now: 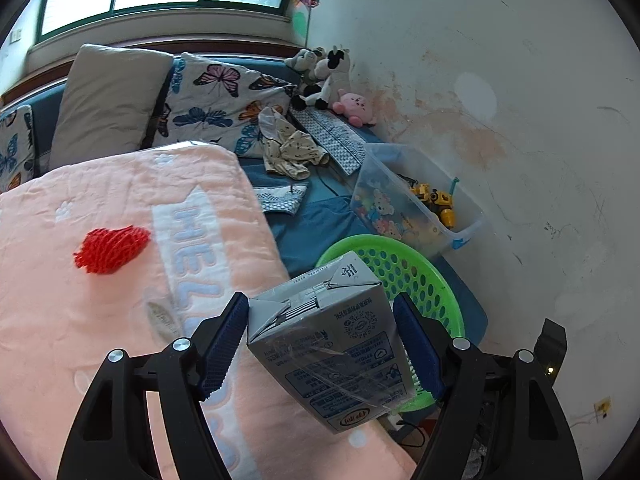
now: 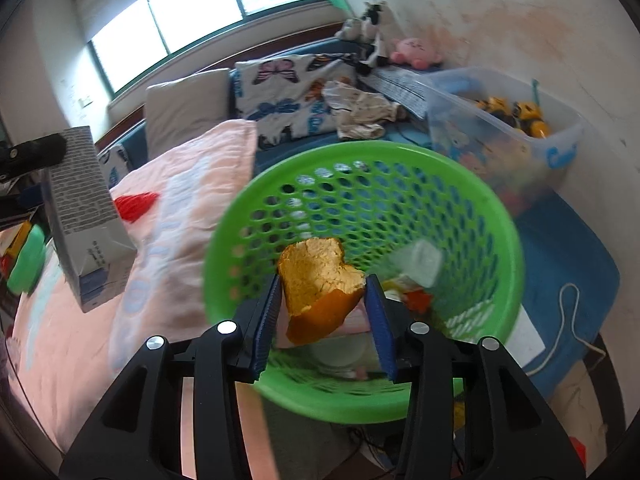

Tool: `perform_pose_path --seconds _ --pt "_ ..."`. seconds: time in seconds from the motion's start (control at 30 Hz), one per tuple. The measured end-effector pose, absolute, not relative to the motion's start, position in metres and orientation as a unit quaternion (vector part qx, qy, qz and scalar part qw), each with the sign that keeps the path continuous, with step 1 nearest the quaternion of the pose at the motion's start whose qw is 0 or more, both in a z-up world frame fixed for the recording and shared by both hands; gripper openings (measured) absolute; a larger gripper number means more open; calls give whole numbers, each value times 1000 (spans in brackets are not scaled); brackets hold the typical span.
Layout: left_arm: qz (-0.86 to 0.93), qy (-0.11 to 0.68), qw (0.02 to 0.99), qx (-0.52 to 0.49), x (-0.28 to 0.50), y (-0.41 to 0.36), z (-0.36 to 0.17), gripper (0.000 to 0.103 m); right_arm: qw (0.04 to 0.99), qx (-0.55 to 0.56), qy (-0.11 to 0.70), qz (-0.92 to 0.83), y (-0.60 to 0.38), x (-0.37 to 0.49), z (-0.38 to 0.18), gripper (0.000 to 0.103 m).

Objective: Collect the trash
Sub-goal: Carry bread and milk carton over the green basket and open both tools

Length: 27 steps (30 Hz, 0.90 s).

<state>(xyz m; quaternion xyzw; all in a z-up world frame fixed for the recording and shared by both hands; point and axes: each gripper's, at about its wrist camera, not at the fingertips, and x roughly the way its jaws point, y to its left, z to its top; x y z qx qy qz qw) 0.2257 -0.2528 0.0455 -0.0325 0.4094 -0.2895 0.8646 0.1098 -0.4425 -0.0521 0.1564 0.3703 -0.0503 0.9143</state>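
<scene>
Right wrist view: right gripper (image 2: 325, 312) poised directly over the mouth of the green basket (image 2: 496, 216), a curled piece of orange peel (image 2: 320, 284) sitting between its blue pads at lower centre. Jaws narrowly parted, peel touching or nearly touching both pads; hard to say whether gripped or just slipping free. Peel standing upright, long axis running up the frame, basket floor with other scraps straight below and behind it. Judged nearest to a drop: nothing to cross, only a release.

Left wrist view: left gripper (image 1: 320, 344) about half open and clamped on a grey milk carton (image 1: 324, 340), pads pressing on its two side faces, long axis tilted from lower centre toward upper right. Basket (image 1: 404, 272) lying just beyond and to the right of the carton's top end, so still short of the rim; probably a short carry toward the frame's right needed.

Red foam fruit net (image 1: 110, 249) lying loose on the pink blanket (image 1: 60, 320) at left of frame, well apart from both jaws, nearer the left hand's side.
</scene>
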Motion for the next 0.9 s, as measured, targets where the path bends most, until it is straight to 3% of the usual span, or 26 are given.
perform_pose_path --seconds 0.13,0.77,0.9 --pt "-299 406 863 -17 230 -273 40 72 911 171 369 -62 -454 106 -59 56" --pt "-323 431 843 3 243 -338 -11 72 916 174 356 -63 -454 75 -54 66" --pt "-326 441 836 0 244 -337 -19 80 915 173 359 -62 -452 73 -56 67"
